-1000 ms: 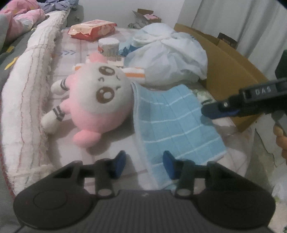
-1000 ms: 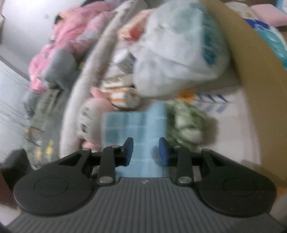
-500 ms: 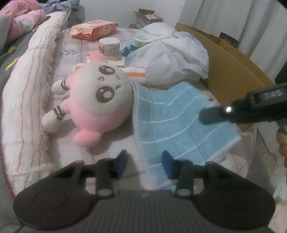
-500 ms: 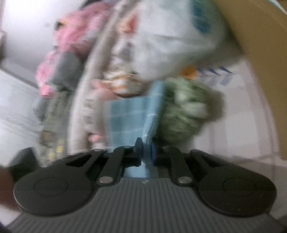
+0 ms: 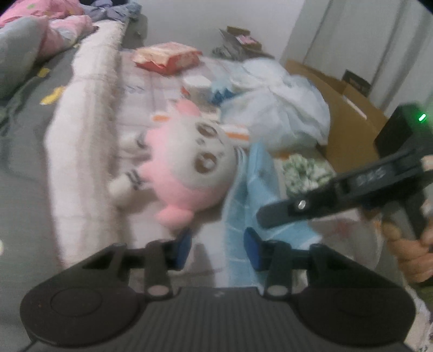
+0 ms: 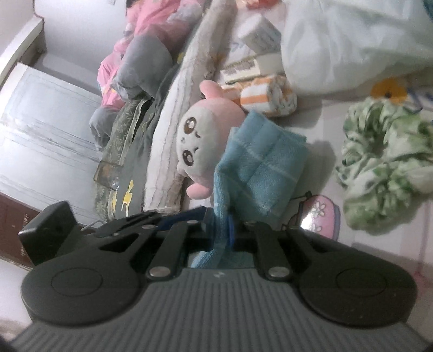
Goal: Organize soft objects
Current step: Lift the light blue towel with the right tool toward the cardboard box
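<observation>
Plain white wall (image 5: pixel 189 24) behind the bed (image 5: pixel 151 89), evenly lit, soft indoor light. Pale curtain (image 5: pixel 379 46) in long folds to the right of the bed's far end. Brown cardboard box (image 5: pixel 349 119) along the bed's right side, flaps open. Rumpled grey and pink bedding (image 5: pixel 29 54) heaped left of the bed's patterned sheet, with a cream fringed blanket (image 5: pixel 81 130) running lengthwise between them. White panelled cabinet door (image 6: pixel 46 135) beyond the bedding on the bed's far side in the right wrist view, dark brown furniture (image 6: pixel 10 230) just below it.
</observation>
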`<state>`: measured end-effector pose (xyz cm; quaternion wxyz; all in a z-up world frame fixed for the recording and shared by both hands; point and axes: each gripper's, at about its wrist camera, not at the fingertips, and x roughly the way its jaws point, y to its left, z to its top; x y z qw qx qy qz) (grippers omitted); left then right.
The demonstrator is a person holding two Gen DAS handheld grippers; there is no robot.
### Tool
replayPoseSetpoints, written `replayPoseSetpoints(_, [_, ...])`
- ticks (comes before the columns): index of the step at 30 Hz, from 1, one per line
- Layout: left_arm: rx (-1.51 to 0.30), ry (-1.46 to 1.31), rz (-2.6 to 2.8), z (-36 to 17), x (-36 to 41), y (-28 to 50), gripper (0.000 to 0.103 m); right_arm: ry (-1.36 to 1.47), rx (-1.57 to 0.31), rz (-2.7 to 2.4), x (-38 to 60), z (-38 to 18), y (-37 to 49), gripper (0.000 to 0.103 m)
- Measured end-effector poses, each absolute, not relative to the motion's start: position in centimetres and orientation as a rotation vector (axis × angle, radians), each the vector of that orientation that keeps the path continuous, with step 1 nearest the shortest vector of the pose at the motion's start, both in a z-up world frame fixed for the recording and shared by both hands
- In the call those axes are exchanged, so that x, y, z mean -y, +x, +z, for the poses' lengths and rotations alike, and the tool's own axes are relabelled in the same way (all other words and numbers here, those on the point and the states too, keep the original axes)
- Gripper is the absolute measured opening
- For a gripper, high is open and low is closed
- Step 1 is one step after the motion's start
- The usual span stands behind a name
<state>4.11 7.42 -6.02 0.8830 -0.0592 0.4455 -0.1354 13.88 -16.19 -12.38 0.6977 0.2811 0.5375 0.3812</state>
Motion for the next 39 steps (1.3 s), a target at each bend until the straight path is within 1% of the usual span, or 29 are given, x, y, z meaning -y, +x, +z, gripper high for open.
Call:
replayPoseSetpoints(3, [-0.896, -0.155, -0.288, -4.8, -8.2, 3.9, 0.043, 0.660, -1.241, 0.836, 15.7, -13.6, 14.5, 0.013])
replayPoseSetpoints(4, [-0.891, -0.168, -0.298, -4.5, -8.3, 3.8, 0.045, 0.676, -1.255, 0.832, 15.6, -14.1, 14.7, 0.016])
replayPoseSetpoints(6, [-0.882, -0.195, -0.326, -4.1, -8.2, 3.8, 0.050, 0.740, -1.280, 0.829, 15.5, -15.1, 15.1, 0.019])
replayPoseSetpoints(8, [-0.886, -0.202, -0.359, -4.0, -7.5, 3.9, 0.059, 0.806, -1.290, 0.831, 15.7, -15.7, 15.4, 0.026])
replayPoseSetpoints(9, [-0.892, -0.189, -0.365, -4.2, -7.0, 4.0, 0.060, 0.834, -1.293, 0.832, 15.8, -16.0, 15.5, 0.027])
replayPoseSetpoints(12, [-0.917, -0.108, -0.350, -5.2, -5.3, 4.6, 0.060, 0.856, -1.287, 0.831, 15.9, -15.9, 15.4, 0.032])
replayPoseSetpoints(13, [-0.933, -0.085, -0.336, -5.8, -4.8, 5.0, 0.058, 0.846, -1.281, 0.831, 16.0, -15.6, 15.2, 0.034])
replayPoseSetpoints(16, [-0.983, -0.070, -0.306, -7.1, -4.7, 5.8, 0.050, 0.827, -1.246, 0.829, 16.5, -14.4, 14.8, 0.045])
replayPoseSetpoints(20, [-1.002, -0.107, -0.312, -7.7, -5.4, 6.4, 0.049, 0.784, -1.180, 0.792, 18.4, -12.3, 14.0, 0.048])
replayPoseSetpoints(23, [-1.022, -0.121, -0.316, -8.0, -5.6, 7.0, 0.047, 0.721, -1.190, 0.691, 19.6, -12.0, 13.7, 0.049])
replayPoseSetpoints(26, [-1.044, -0.154, -0.322, -8.4, -5.7, 7.3, 0.043, 0.685, -1.227, 0.627, 19.9, -13.1, 13.9, 0.048])
replayPoseSetpoints(27, [-1.046, -0.160, -0.323, -8.4, -5.7, 7.3, 0.043, 0.689, -1.235, 0.622, 19.8, -13.5, 14.0, 0.044])
replayPoseSetpoints(29, [-1.052, -0.170, -0.328, -8.4, -5.6, 7.6, 0.039, 0.713, -1.242, 0.646, 19.5, -14.0, 14.2, 0.044])
replayPoseSetpoints(31, [-1.056, -0.186, -0.331, -8.5, -5.5, 7.6, 0.038, 0.734, -1.246, 0.672, 18.9, -14.4, 14.5, 0.043])
replayPoseSetpoints(32, [-1.056, -0.191, -0.332, -8.5, -5.5, 7.6, 0.034, 0.753, -1.249, 0.681, 18.7, -14.7, 14.6, 0.041])
replayPoseSetpoints(33, [-1.060, -0.202, -0.335, -8.6, -5.4, 7.7, 0.032, 0.775, -1.254, 0.685, 18.5, -15.1, 14.7, 0.039])
replayPoseSetpoints(34, [-1.065, -0.222, -0.336, -8.6, -5.5, 7.7, 0.031, 0.790, -1.257, 0.689, 18.5, -15.4, 14.7, 0.035])
replayPoseSetpoints(36, [-1.065, -0.245, -0.335, -8.5, -5.5, 7.5, 0.028, 0.811, -1.256, 0.692, 18.7, -15.8, 14.7, 0.034])
replayPoseSetpoints(38, [-1.060, -0.272, -0.344, -7.9, -5.5, 7.1, 0.023, 0.818, -1.264, 0.678, 19.0, -16.0, 14.4, 0.025])
replayPoseSetpoints(39, [-1.050, -0.278, -0.355, -7.4, -5.4, 6.8, 0.022, 0.818, -1.262, 0.683, 19.3, -16.0, 14.1, 0.023])
